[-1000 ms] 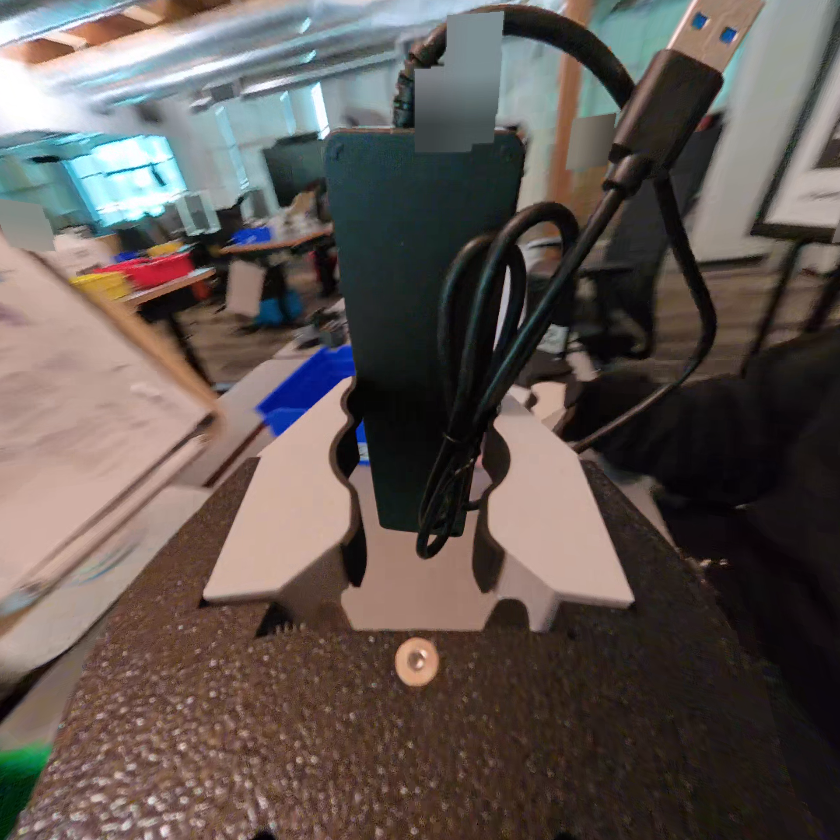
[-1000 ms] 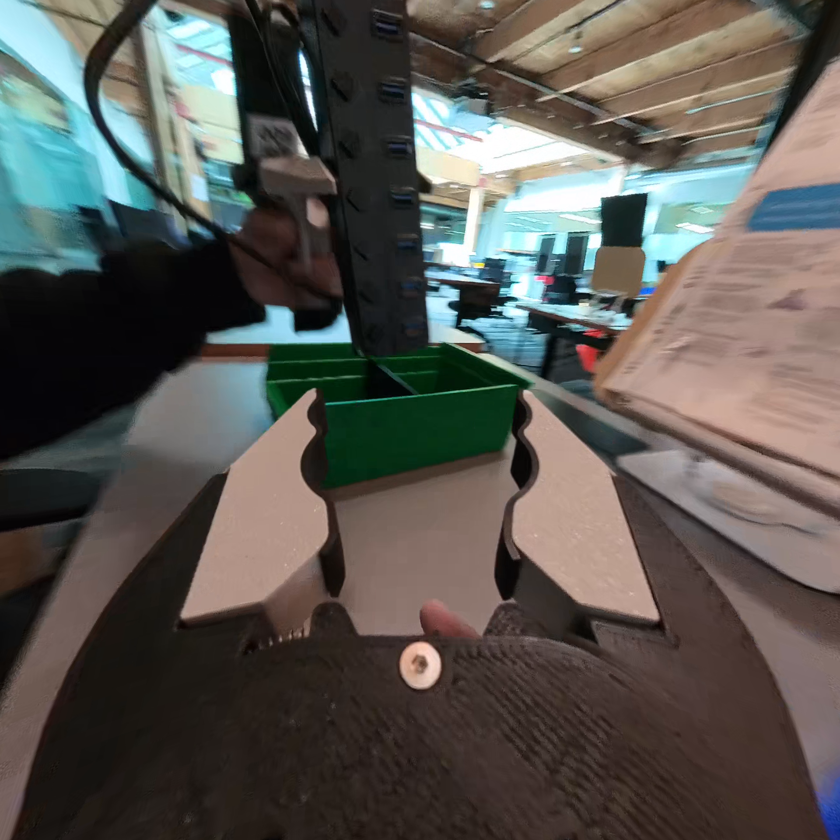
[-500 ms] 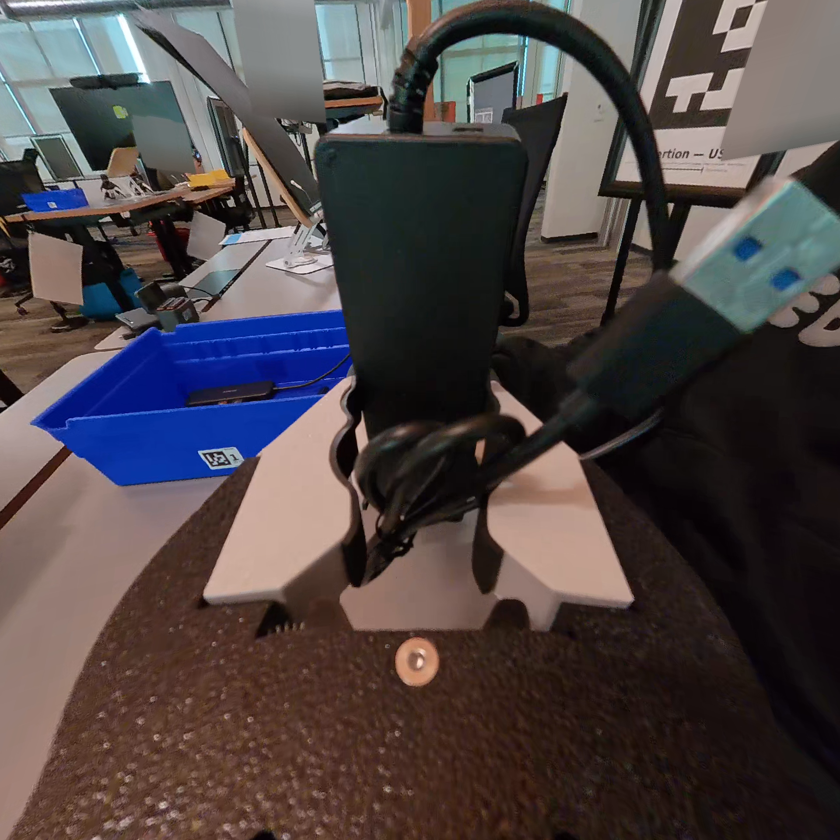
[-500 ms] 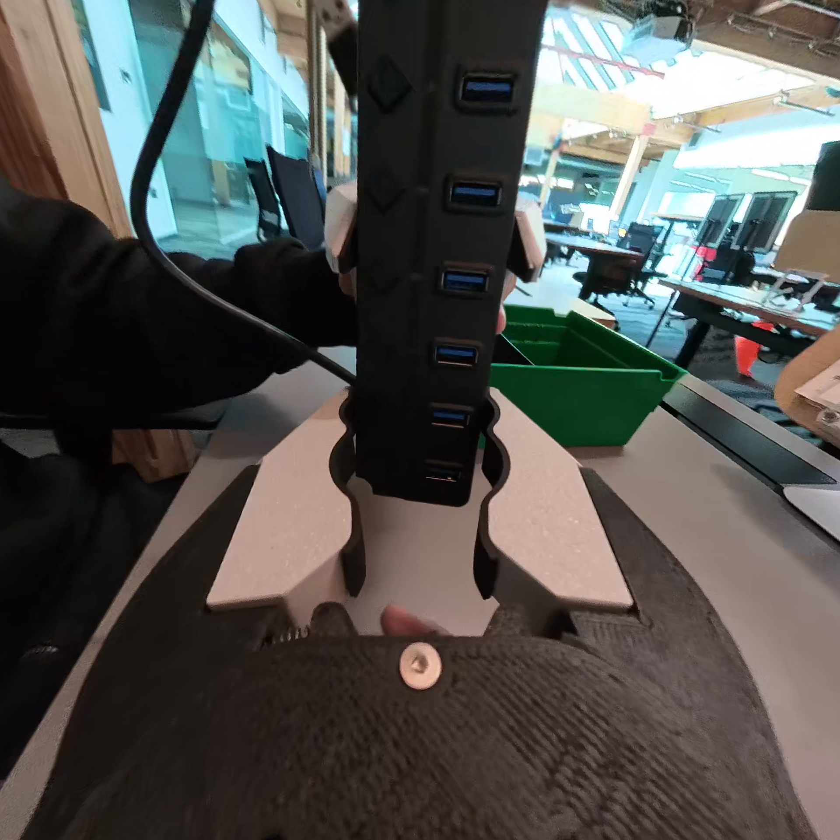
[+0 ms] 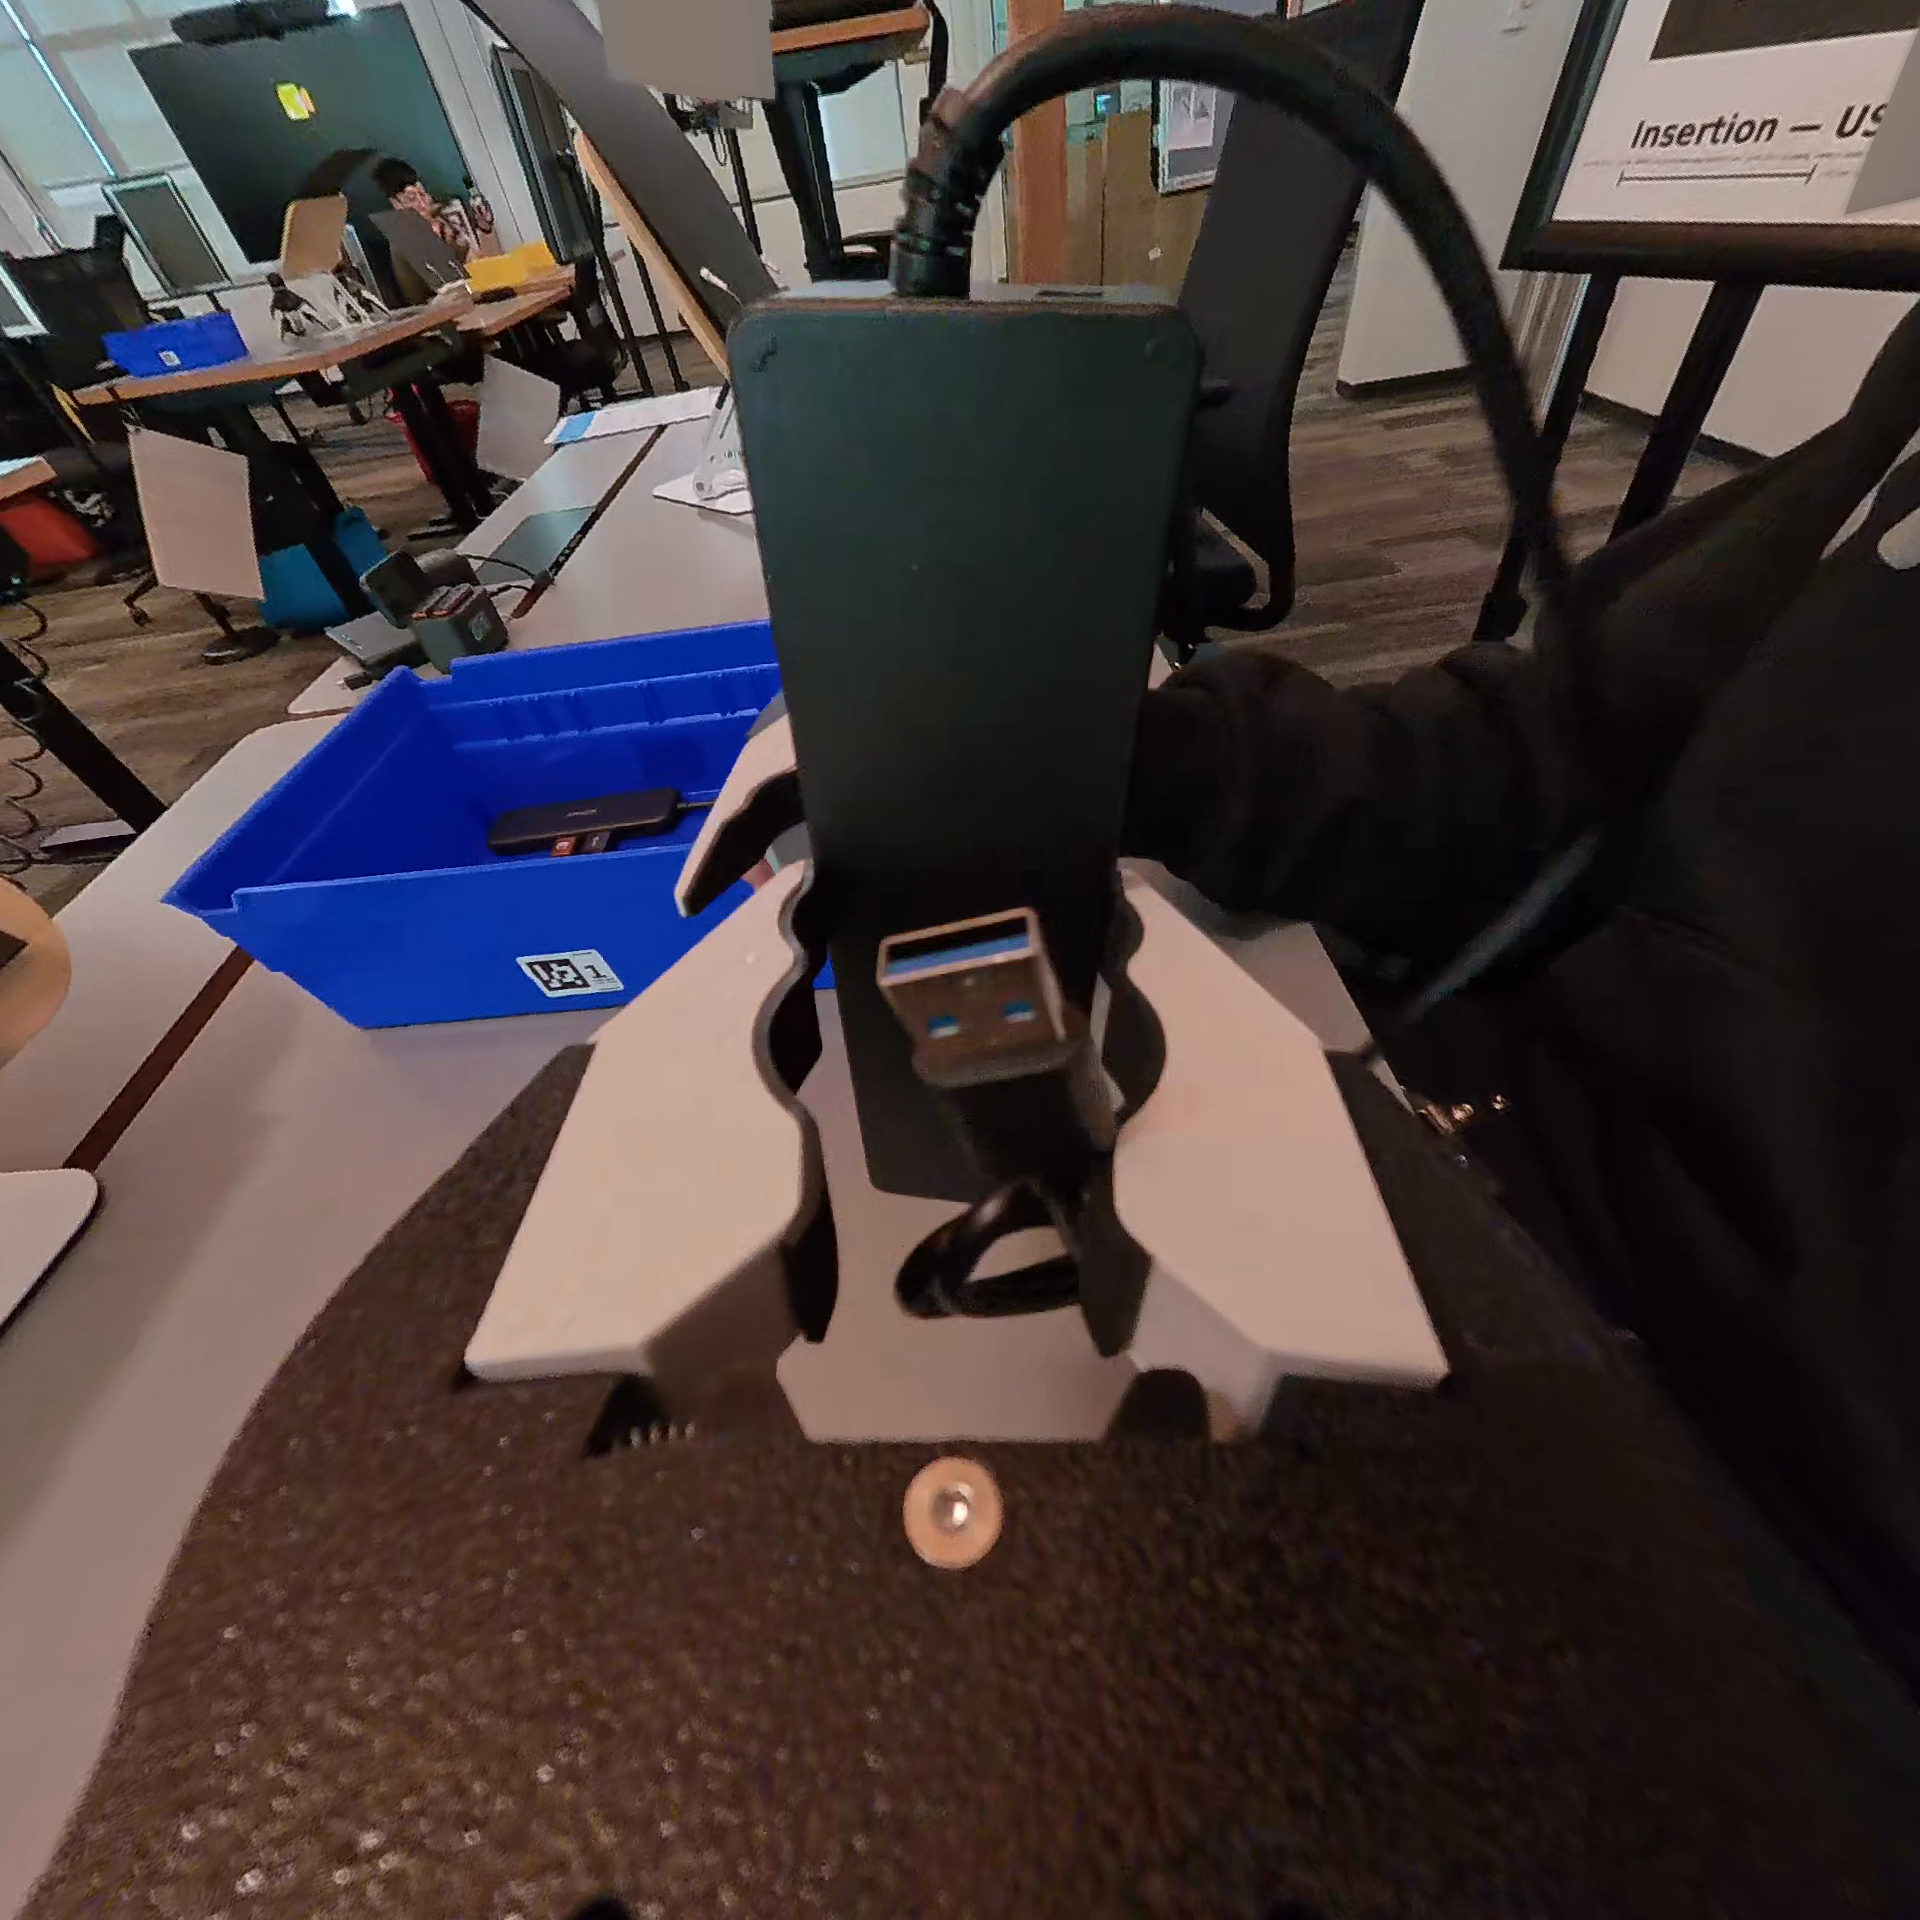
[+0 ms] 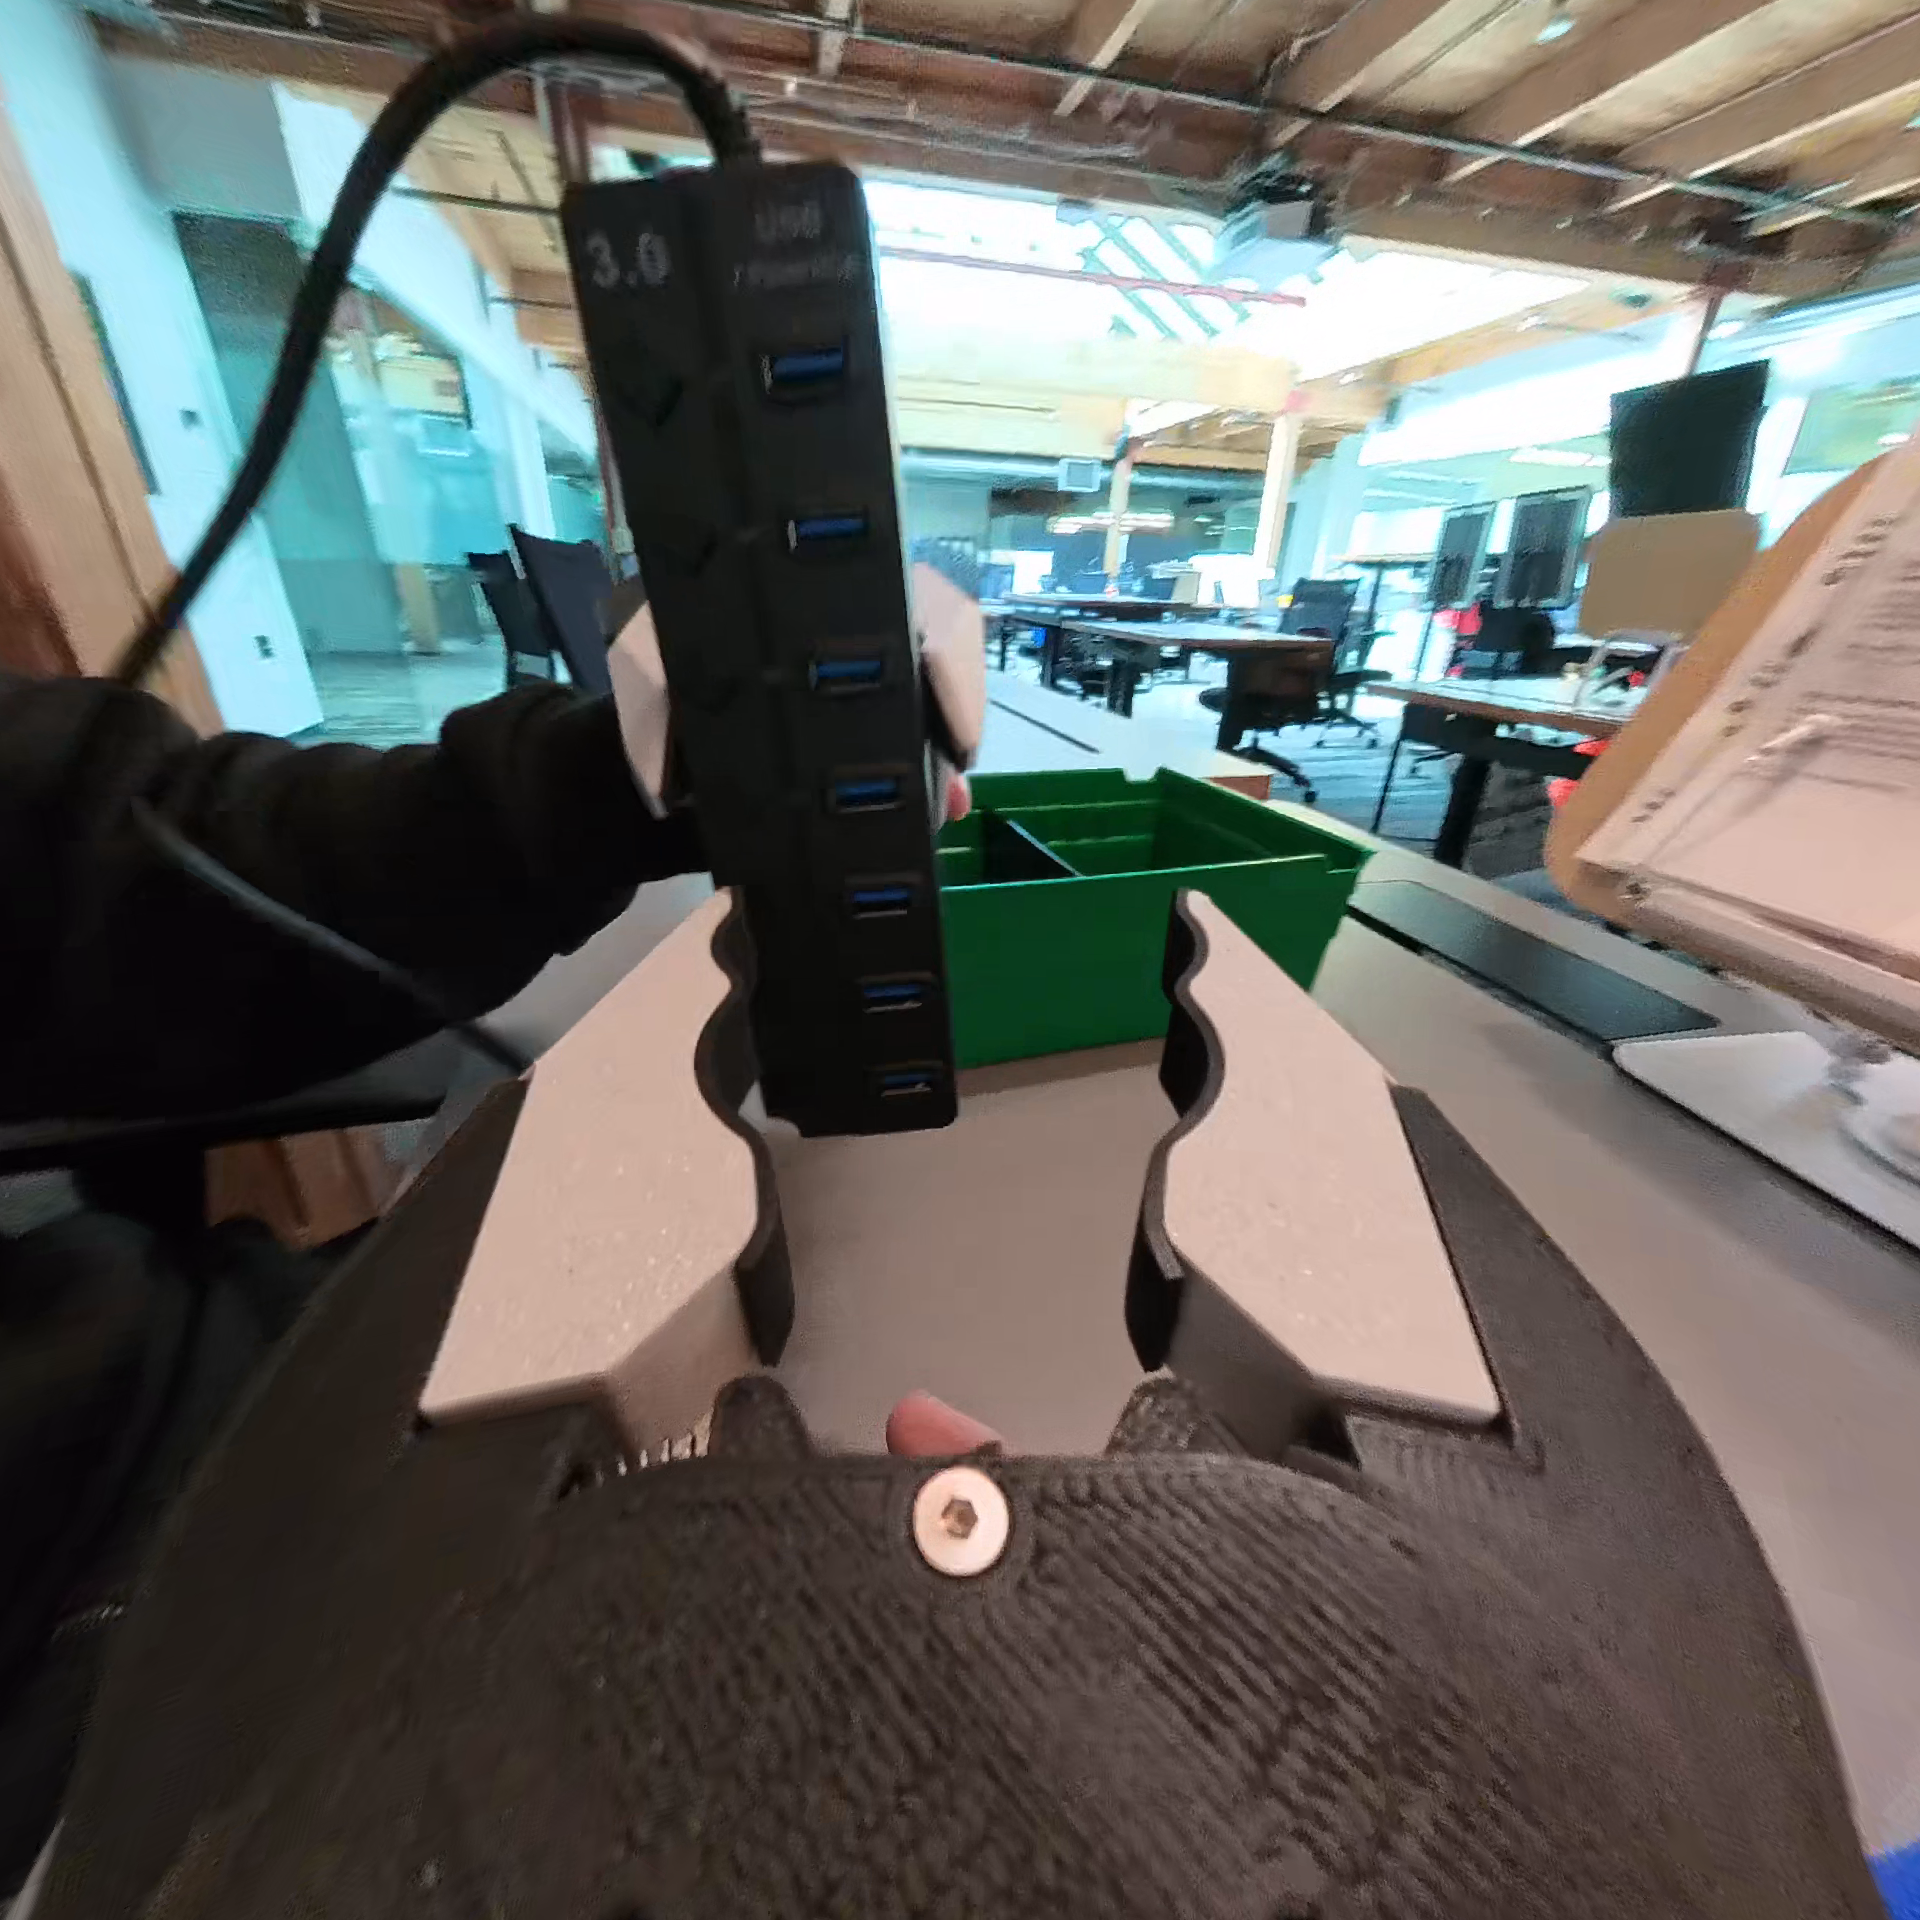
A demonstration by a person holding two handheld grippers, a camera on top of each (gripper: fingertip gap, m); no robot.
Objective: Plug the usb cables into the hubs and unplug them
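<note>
A long black USB hub [image 5: 966, 623] stands upright, back side toward me in the left wrist view. My left gripper [image 5: 961, 935] is shut on its lower part. The hub's own cable arcs from its top, and its blue-tongued USB plug [image 5: 977, 997] lies against the hub's back between my left fingers, pointing up. In the right wrist view the hub [image 6: 800, 644] shows its row of several blue ports, with the left gripper's fingers [image 6: 951, 665] clasping its middle. My right gripper [image 6: 956, 914] is open and empty, and the hub's lower end is by its left finger.
A blue bin [image 5: 416, 935] holding a small dark hub [image 5: 587, 821] sits on the grey table [image 5: 260, 1091] behind the left gripper. A green divided bin [image 6: 1122, 935] sits ahead of the right gripper. A paper stand [image 6: 1766, 779] is at the right. A black sleeve [image 6: 312, 862] reaches in.
My right gripper has opened wide and let go of the hub's lower end, which now sits by its left finger. The loose USB plug swung from the right to between my left fingers.
</note>
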